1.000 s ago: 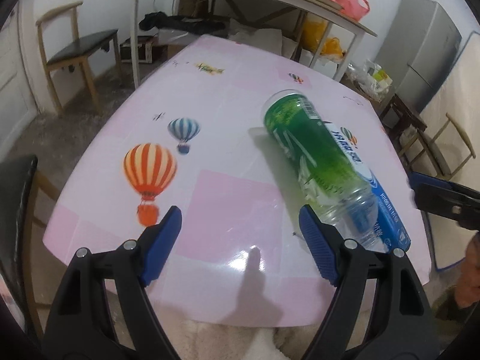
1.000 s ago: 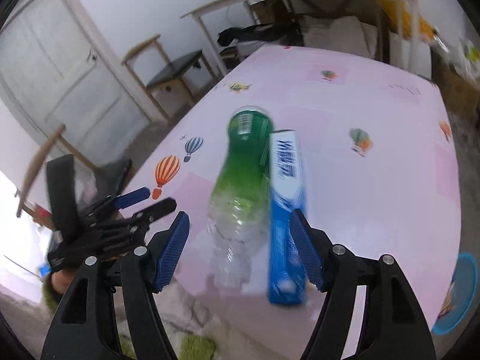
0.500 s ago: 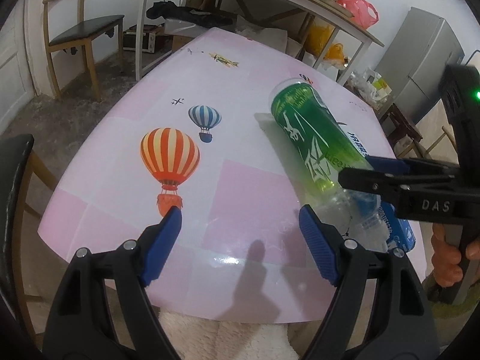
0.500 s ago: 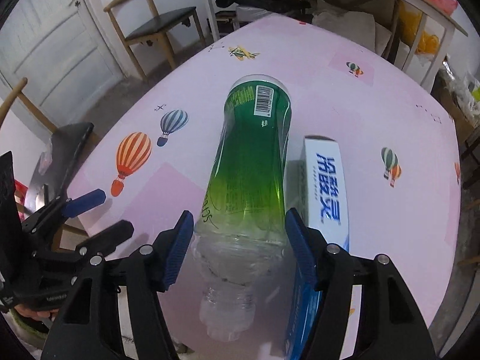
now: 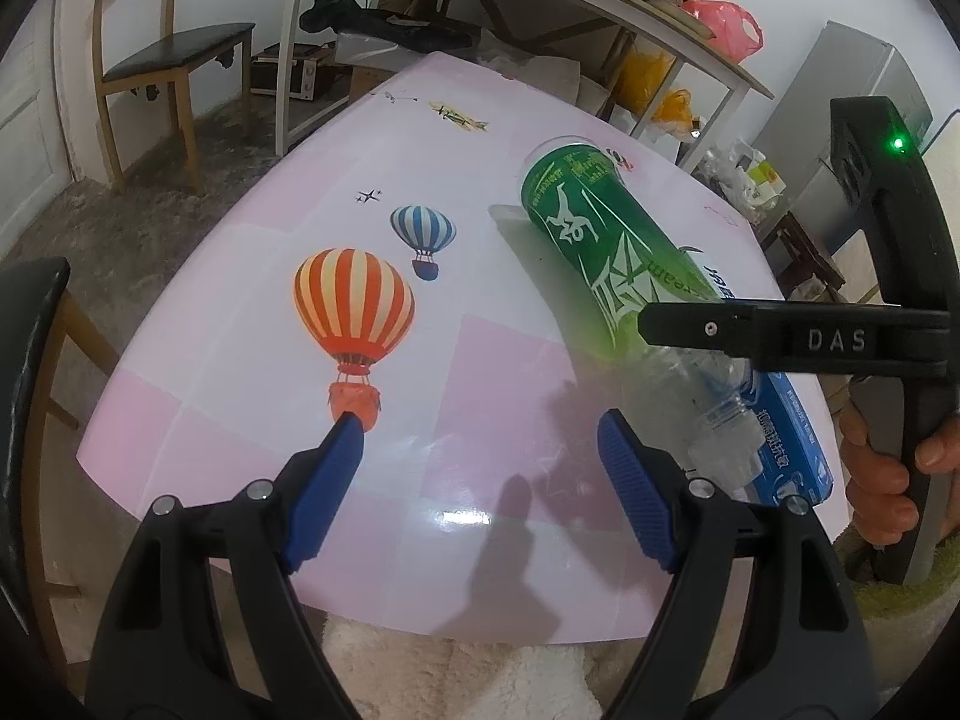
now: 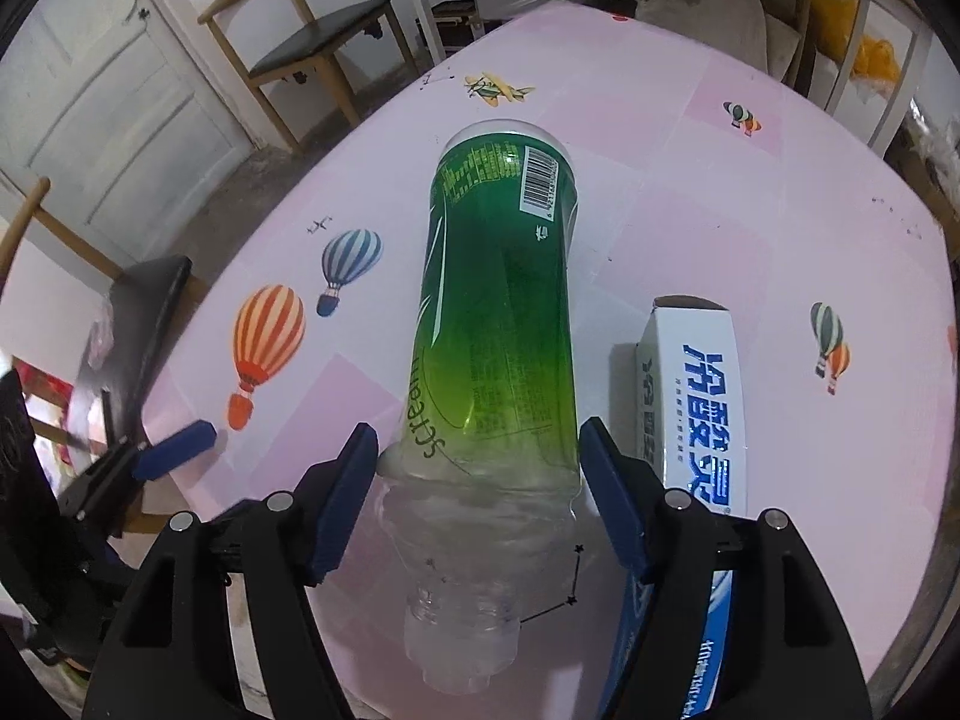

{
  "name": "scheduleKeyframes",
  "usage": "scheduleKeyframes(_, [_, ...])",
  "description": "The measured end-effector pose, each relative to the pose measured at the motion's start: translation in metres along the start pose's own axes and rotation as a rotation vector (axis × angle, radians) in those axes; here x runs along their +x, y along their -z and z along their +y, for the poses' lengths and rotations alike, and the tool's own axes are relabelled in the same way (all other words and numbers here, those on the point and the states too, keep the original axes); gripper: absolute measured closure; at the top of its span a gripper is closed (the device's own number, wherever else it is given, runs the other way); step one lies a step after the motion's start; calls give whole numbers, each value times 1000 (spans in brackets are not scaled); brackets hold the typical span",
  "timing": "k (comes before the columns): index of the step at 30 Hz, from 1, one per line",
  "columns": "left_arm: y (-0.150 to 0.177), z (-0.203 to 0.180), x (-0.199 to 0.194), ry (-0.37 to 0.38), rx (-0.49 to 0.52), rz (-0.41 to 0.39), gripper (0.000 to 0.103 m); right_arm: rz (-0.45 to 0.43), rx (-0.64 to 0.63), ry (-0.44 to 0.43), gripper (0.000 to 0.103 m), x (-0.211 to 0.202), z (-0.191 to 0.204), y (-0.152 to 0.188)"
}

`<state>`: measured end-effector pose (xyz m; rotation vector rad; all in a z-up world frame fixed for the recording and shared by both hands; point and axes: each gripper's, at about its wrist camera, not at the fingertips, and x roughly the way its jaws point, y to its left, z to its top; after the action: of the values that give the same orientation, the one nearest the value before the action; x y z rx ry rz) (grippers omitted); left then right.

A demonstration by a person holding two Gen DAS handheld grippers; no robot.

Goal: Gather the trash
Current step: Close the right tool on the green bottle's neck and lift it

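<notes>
Left wrist: left tool spread, empty, over glossy pink balloon-print surface.

Right wrist: right tool opening, straddling empty green-labelled clear plastic bottle lying on surface beside blue-and-white carton. Risk: round, light, likely to roll or squirt free.

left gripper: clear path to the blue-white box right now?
Probably not. The box lies beyond the green bottle, and the right gripper straddles that bottle, jaws opening. The left gripper is open over bare table.
</notes>
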<state>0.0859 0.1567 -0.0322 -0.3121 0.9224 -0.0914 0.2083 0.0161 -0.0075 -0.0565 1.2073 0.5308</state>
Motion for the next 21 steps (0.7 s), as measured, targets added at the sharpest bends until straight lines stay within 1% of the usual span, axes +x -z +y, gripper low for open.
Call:
scheduleKeyframes(5, [0, -1, -1, -3, 1, -1, 27, 0, 57, -87, 36, -4, -8, 3])
scheduleKeyframes(8, [0, -1, -1, -3, 3, 0, 27, -22, 87, -136, 36, -15, -14, 5])
scheduleKeyframes(12, [-1, -2, -2, 0, 7, 5, 27, -101, 115, -196, 37, -48, -27, 6])
scheduleKeyframes(15, [-1, -4, -1, 2, 14, 8, 27, -166, 137, -201, 38, -78, -42, 10])
scheduleKeyframes(18, [-1, -8, 1, 15, 20, 15, 27, -233, 192, -188, 38, -109, -68, 21])
scheduleKeyframes(21, [-1, -14, 4, 28, 30, 23, 27, -275, 243, -172, 39, -129, -91, 33])
